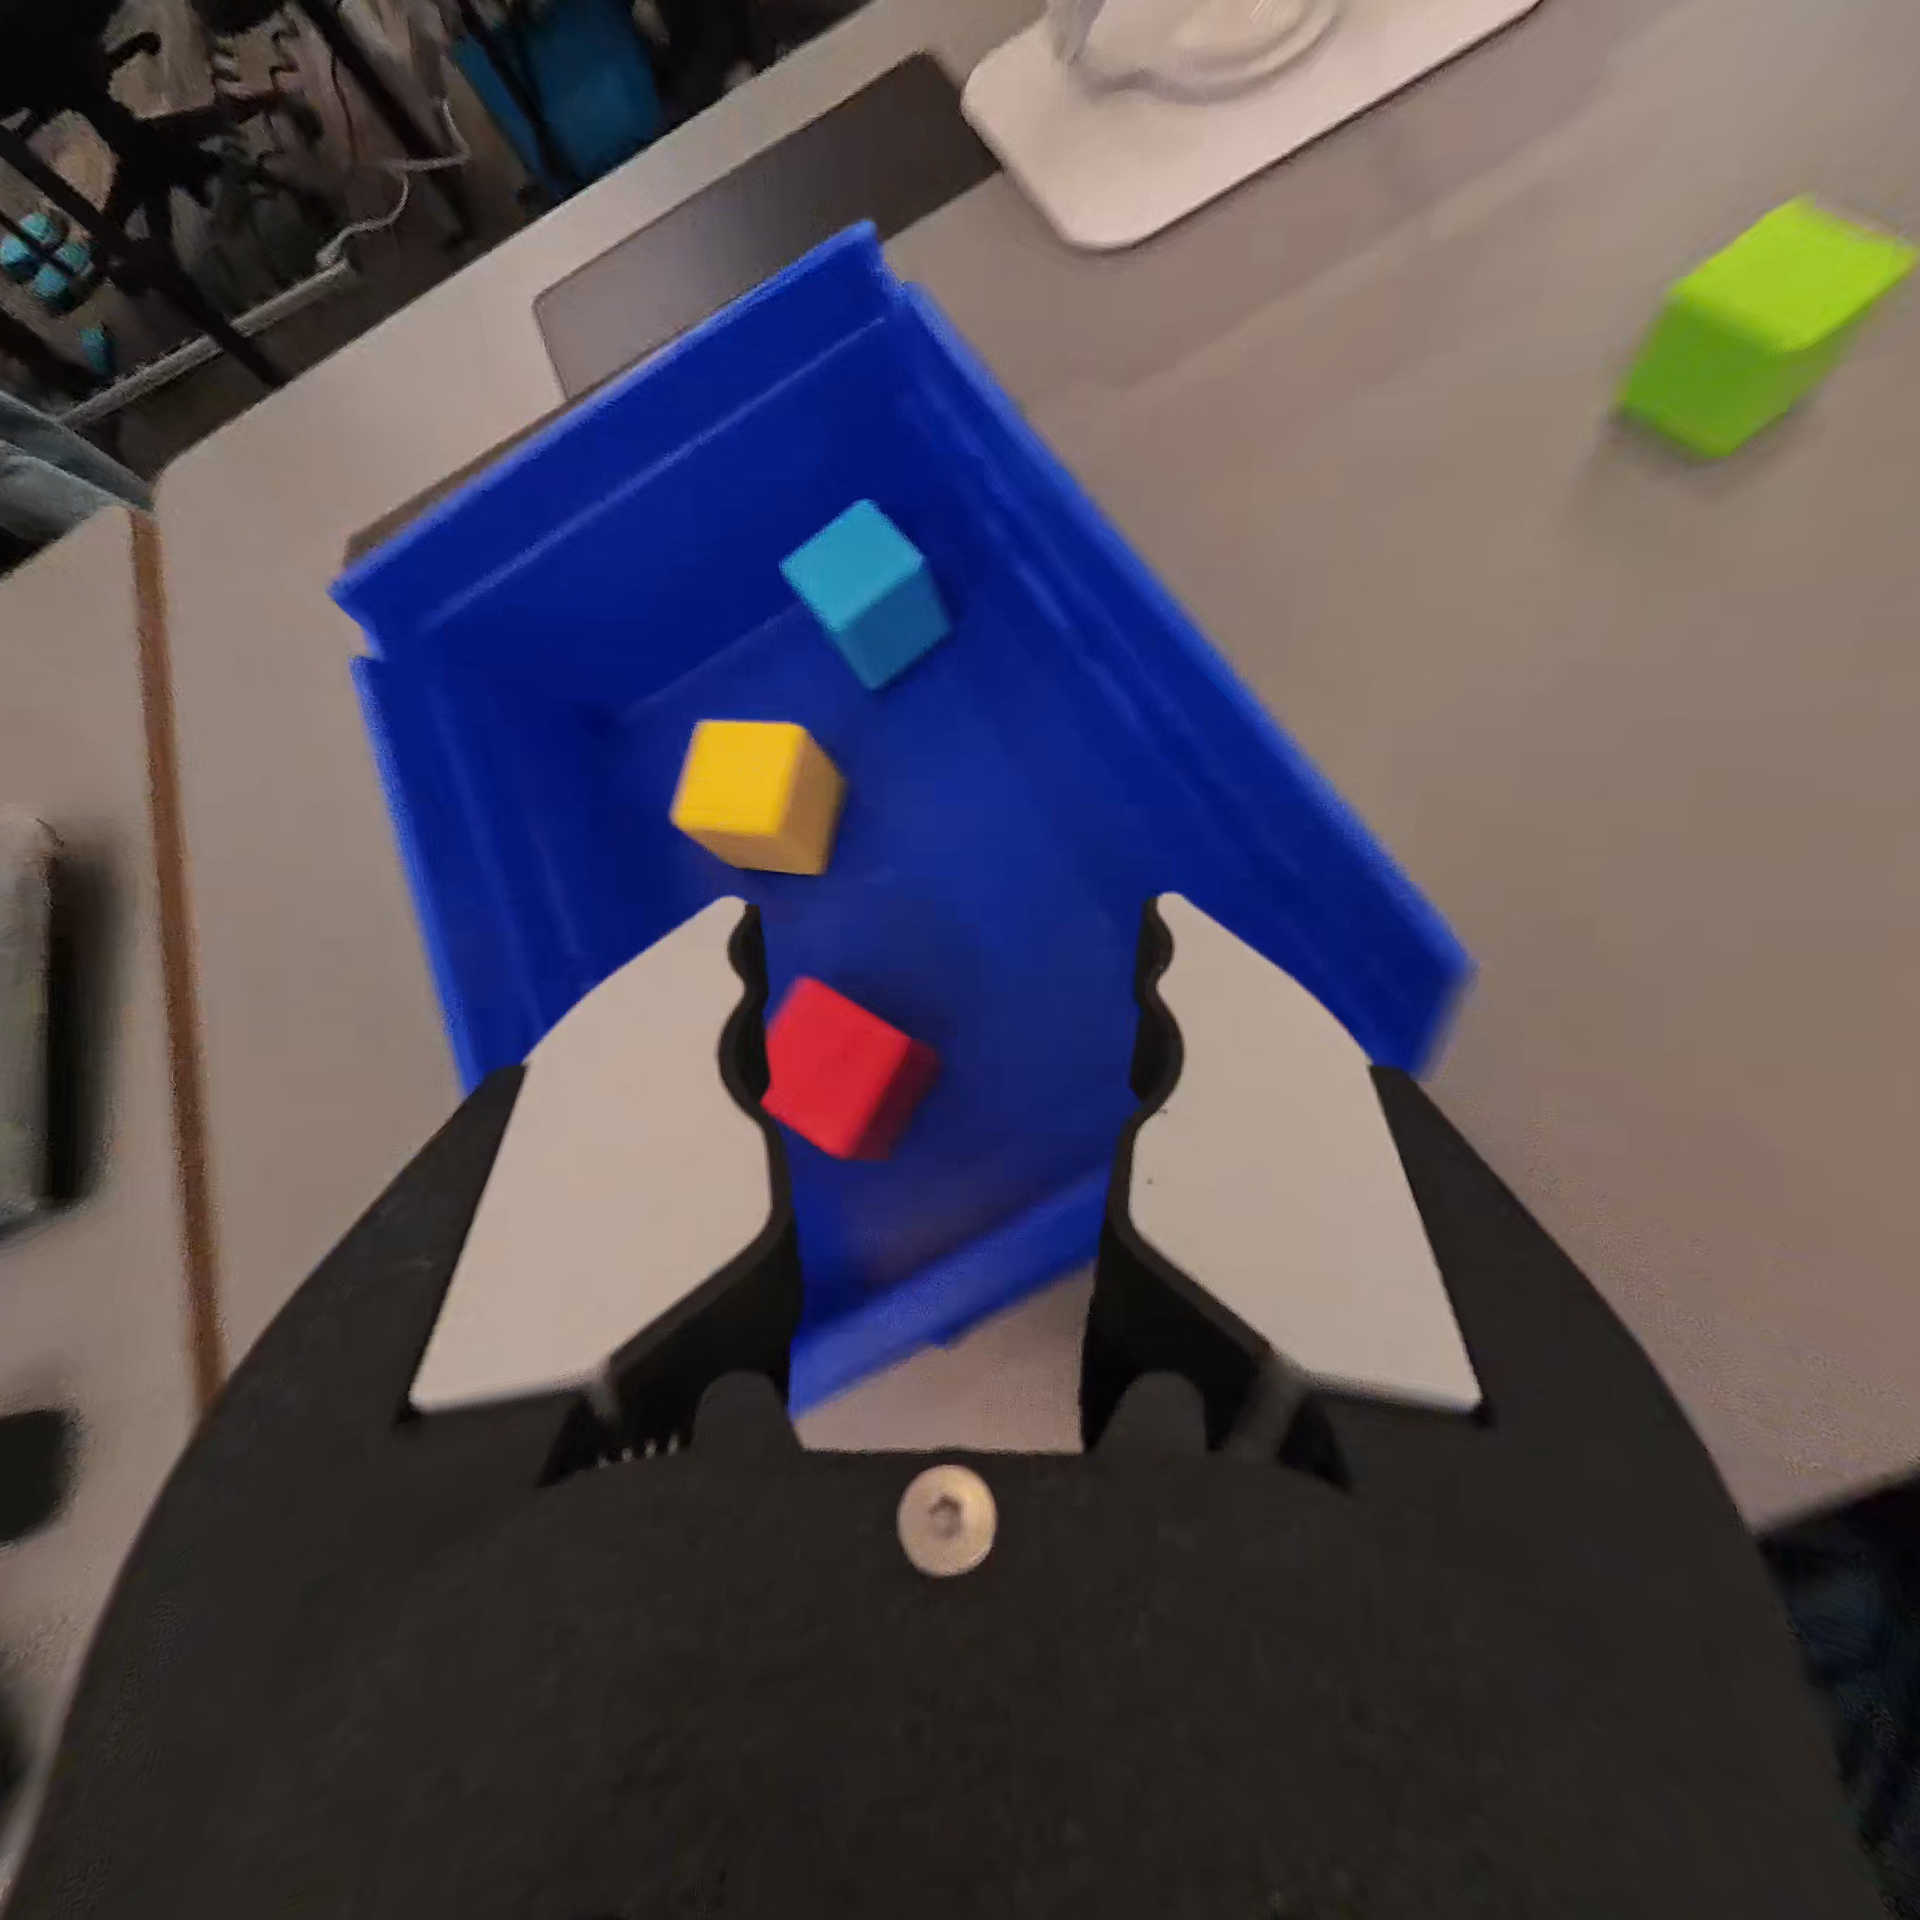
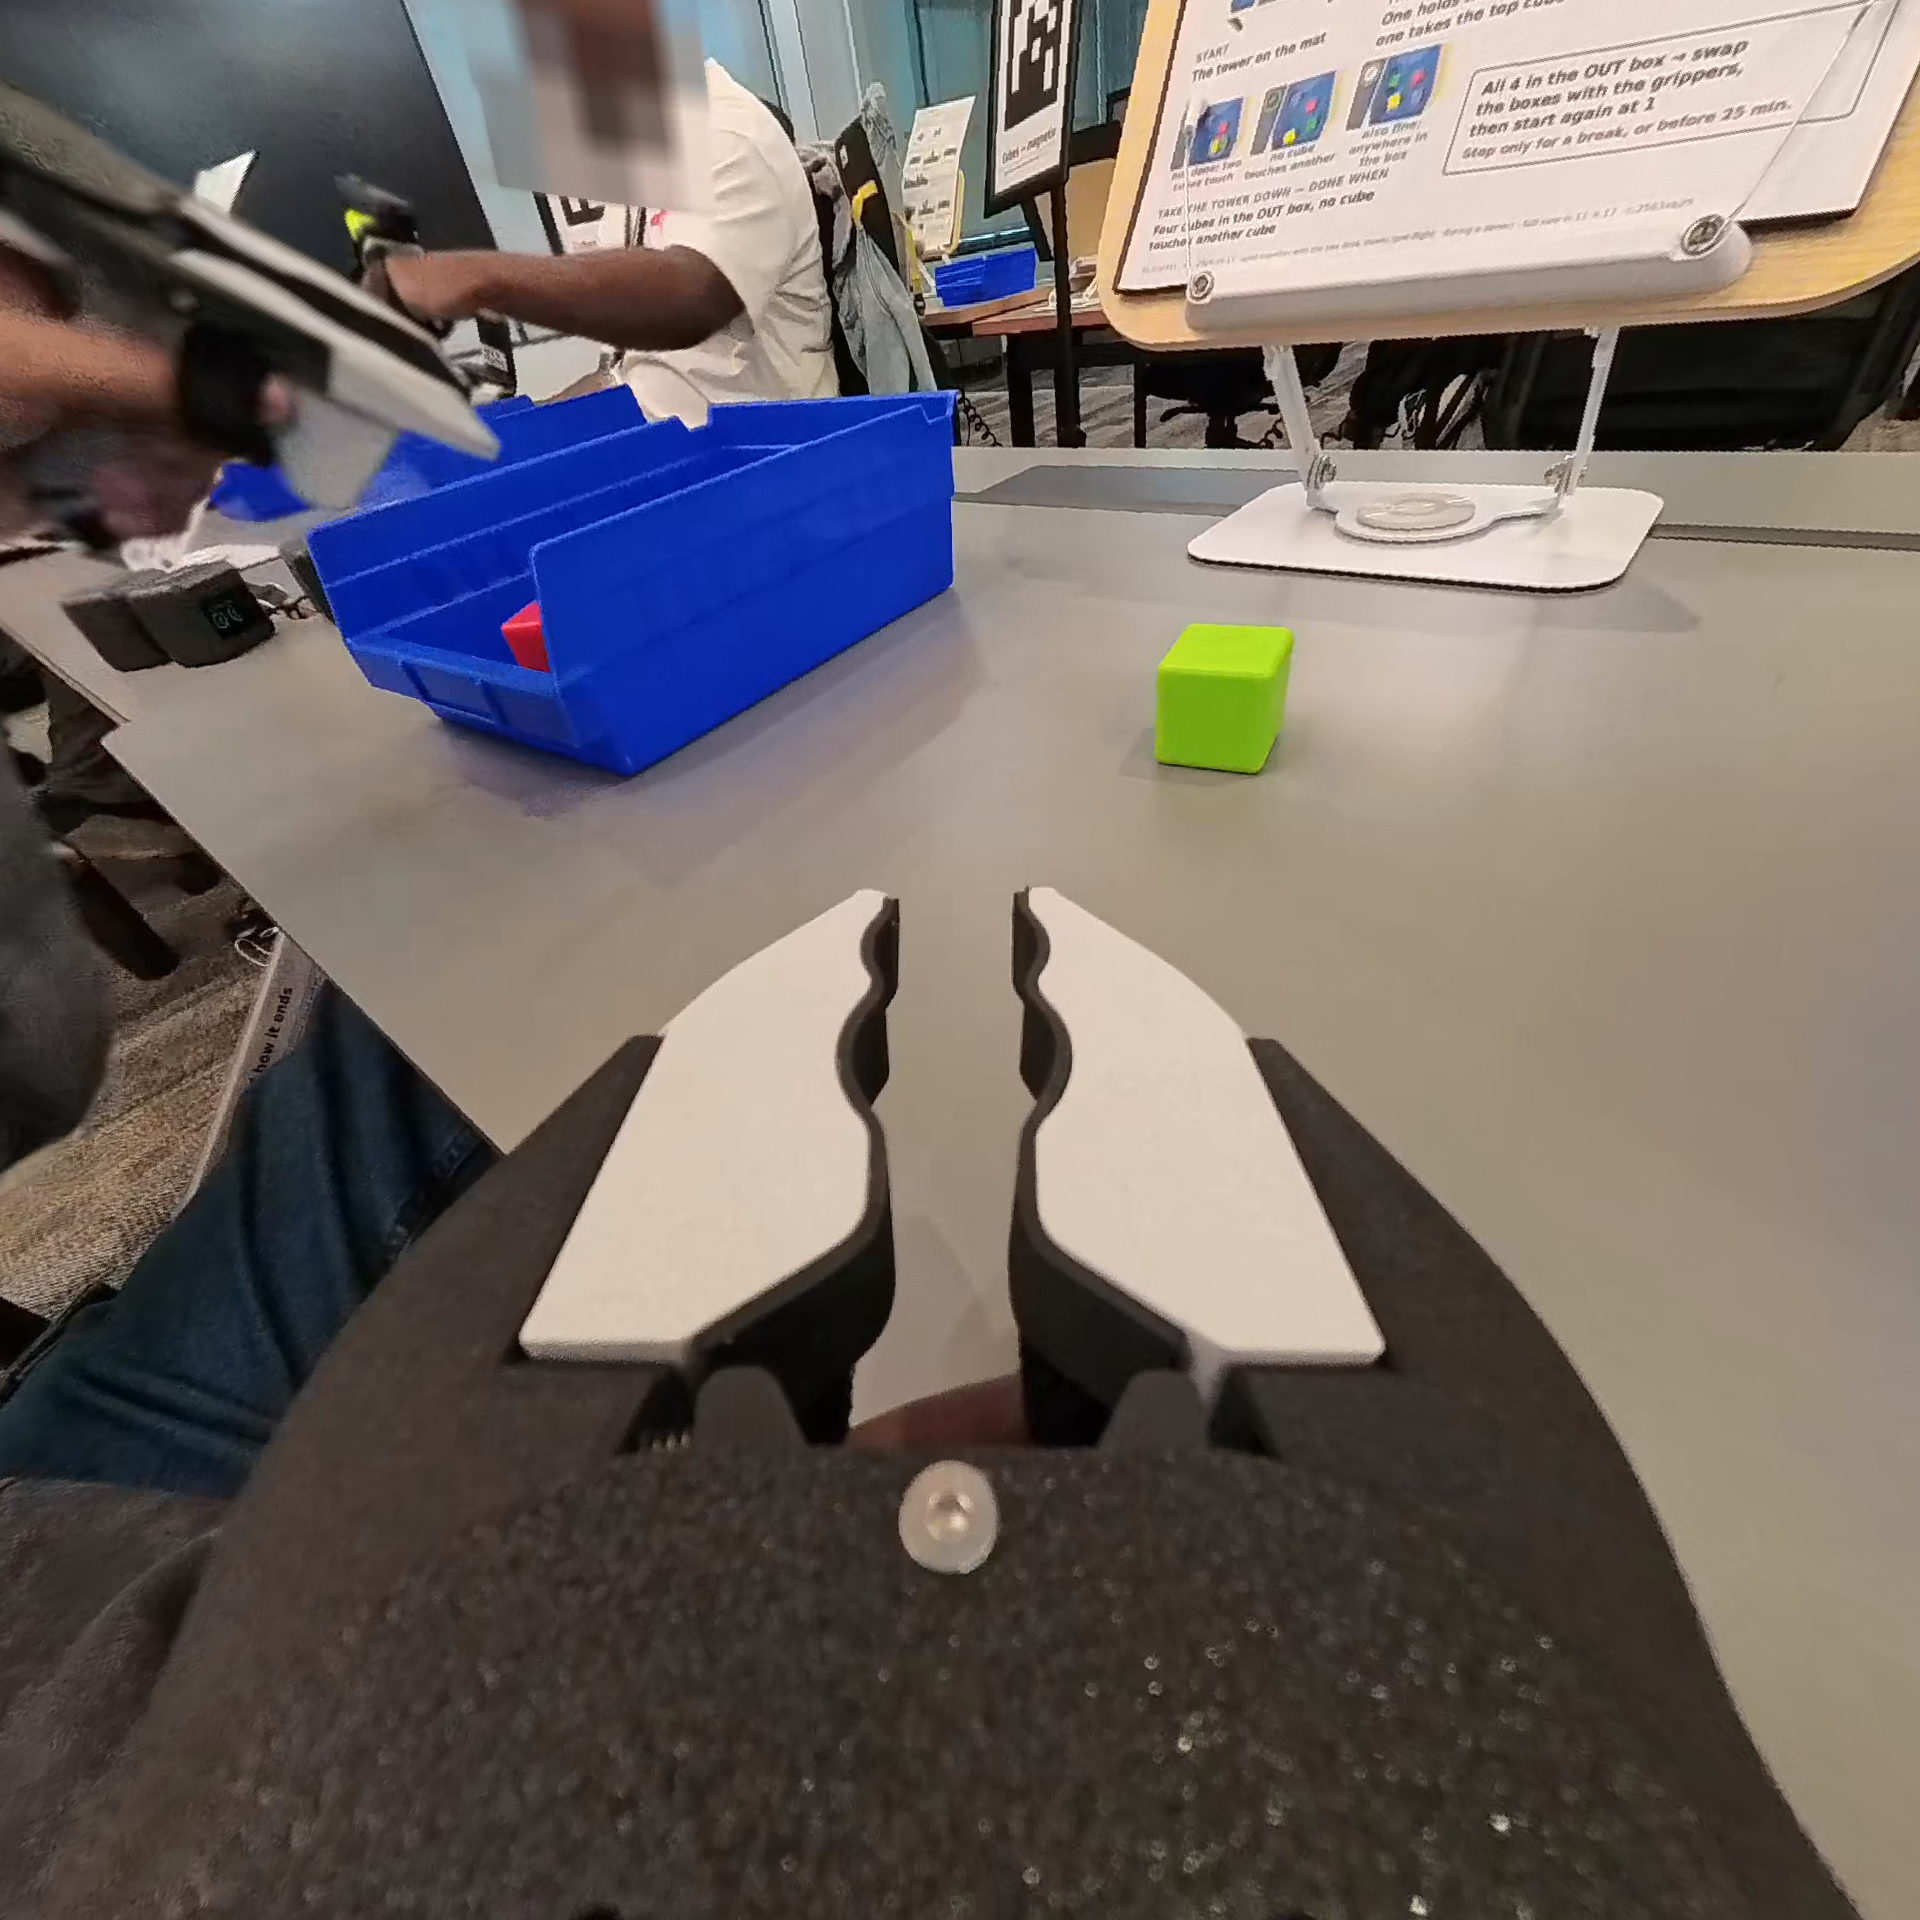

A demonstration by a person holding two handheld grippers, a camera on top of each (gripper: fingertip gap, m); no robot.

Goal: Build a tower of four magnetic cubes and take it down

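My left gripper (image 1: 951, 914) hangs over the blue bin (image 1: 1299, 769), jaws spread wide, nothing in them. In the bin, all apart from each other: red cube (image 1: 847, 1065) between my fingers, yellow cube (image 1: 758, 795) past the tips, light-blue cube (image 1: 868, 592) farthest. Green cube (image 2: 1224, 698) sits alone on the grey table (image 2: 1455, 987), right of the bin. My right gripper (image 2: 956, 904) low over the table's near edge, narrow gap, empty.
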